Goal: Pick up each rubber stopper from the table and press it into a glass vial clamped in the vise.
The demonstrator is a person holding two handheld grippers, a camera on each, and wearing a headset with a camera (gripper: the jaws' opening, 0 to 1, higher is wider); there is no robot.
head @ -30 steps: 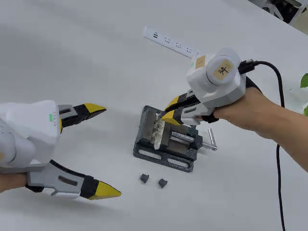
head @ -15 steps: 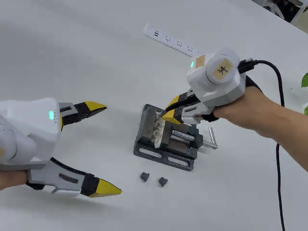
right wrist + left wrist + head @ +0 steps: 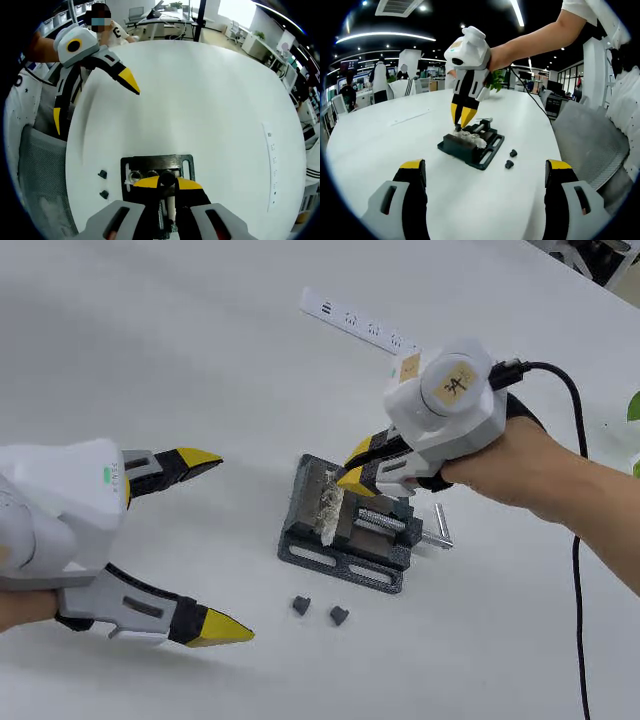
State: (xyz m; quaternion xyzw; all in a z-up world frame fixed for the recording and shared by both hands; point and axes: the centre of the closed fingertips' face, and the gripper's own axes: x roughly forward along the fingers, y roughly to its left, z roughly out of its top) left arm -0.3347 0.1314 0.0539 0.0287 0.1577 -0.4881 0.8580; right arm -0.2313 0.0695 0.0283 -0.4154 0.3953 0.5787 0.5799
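Observation:
A dark vise [image 3: 345,558] stands mid-table with clear glass vials [image 3: 328,508] clamped in its jaws. My right gripper [image 3: 352,467] hovers just over the vials, shut on a dark rubber stopper [image 3: 167,178] held between its yellow tips [image 3: 145,183]. In the right gripper view the vial mouths [image 3: 135,176] sit right under the tips. Two more stoppers [image 3: 301,606] [image 3: 338,616] lie on the table in front of the vise. My left gripper [image 3: 212,543] is open wide at the left, well apart from the vise [image 3: 470,145] and the loose stoppers [image 3: 513,153].
A white power strip [image 3: 360,328] lies at the back of the table. A black cable [image 3: 578,540] runs down the right side. The vise's screw handle [image 3: 440,525] sticks out to the right. Bare white tabletop [image 3: 150,360] surrounds the vise.
The right gripper's body has tipped back slightly while its tips stay over the vials. The left gripper has barely moved.

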